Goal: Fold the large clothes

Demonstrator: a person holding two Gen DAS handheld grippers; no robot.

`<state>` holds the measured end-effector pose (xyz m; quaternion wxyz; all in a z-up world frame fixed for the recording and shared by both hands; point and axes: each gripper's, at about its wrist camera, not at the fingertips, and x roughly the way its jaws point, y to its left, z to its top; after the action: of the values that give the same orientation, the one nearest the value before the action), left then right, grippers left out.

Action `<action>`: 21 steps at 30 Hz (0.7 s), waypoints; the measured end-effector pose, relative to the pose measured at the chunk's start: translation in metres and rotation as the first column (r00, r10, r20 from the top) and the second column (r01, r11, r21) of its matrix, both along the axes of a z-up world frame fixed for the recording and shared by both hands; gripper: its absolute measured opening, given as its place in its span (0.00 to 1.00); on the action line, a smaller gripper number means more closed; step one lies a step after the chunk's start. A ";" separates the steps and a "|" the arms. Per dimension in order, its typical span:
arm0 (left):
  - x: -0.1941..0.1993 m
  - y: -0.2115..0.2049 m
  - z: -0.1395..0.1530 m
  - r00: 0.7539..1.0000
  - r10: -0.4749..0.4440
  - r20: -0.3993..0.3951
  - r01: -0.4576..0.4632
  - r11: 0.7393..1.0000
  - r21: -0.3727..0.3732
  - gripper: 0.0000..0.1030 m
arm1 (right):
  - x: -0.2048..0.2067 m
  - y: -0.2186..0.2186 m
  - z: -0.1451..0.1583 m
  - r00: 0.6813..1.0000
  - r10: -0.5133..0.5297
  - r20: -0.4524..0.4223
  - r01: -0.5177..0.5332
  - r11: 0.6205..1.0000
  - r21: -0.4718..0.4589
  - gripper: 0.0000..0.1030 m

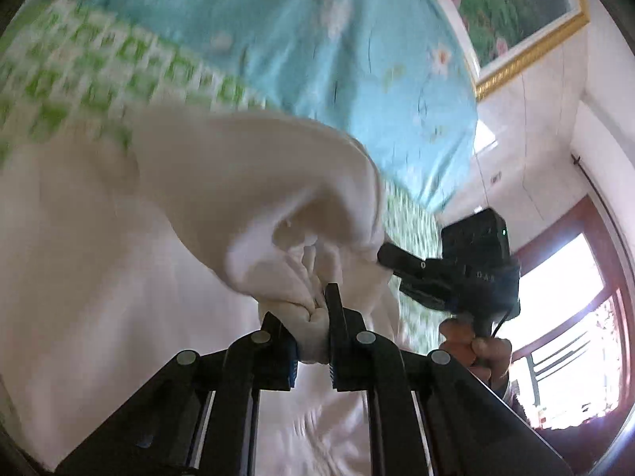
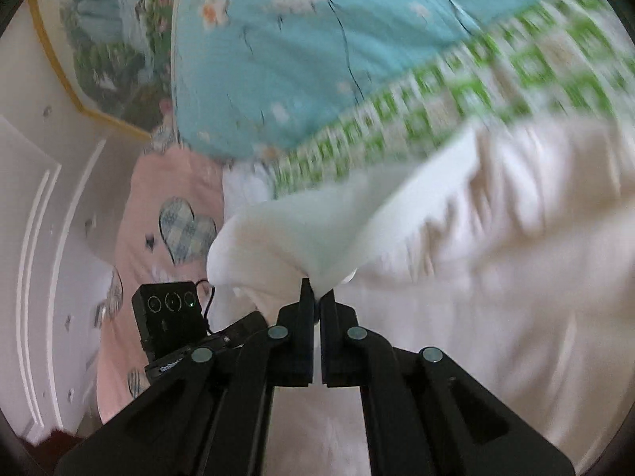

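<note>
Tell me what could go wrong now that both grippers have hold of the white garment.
The right gripper pinches only a thin tip of the white garment, so it might slip free. The left gripper holds a thick bunched wad, which may leave the fold uneven. Trailing cloth could also drag across the green checked sheet.

A home bedroom is shown. A bed is covered by a green-and-white checked sheet [image 1: 79, 79], with a light blue flowered quilt [image 1: 317, 59] laid on it and a pink pillow with checked hearts [image 2: 166, 214] beside it. A gold-framed flower picture [image 1: 512, 12] is hung on the white wall, and a red-framed window [image 1: 575, 317] is seen.
</note>
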<state>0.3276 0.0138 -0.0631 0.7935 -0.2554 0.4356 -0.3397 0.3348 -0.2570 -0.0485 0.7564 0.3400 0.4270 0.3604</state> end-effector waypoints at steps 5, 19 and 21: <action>-0.036 -0.004 -0.037 0.998 -0.023 -0.052 0.024 0.999 0.029 0.15 | -0.044 -0.014 -0.043 0.997 -0.012 -0.082 0.008 0.999 -0.048 0.02; -0.026 0.054 -0.037 0.982 0.112 -0.152 -0.120 0.992 -0.039 0.75 | -0.055 -0.057 -0.067 0.978 -0.155 -0.140 0.147 0.987 -0.071 0.27; -0.017 0.047 -0.043 0.981 0.103 -0.166 -0.105 0.994 -0.003 0.69 | -0.053 -0.049 -0.068 0.978 -0.158 -0.137 0.147 0.985 -0.089 0.32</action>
<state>0.3103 0.0603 -0.1066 0.7698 -0.3096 0.4840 -0.2780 0.2819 -0.3063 -0.1167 0.7620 0.3668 0.4667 0.2587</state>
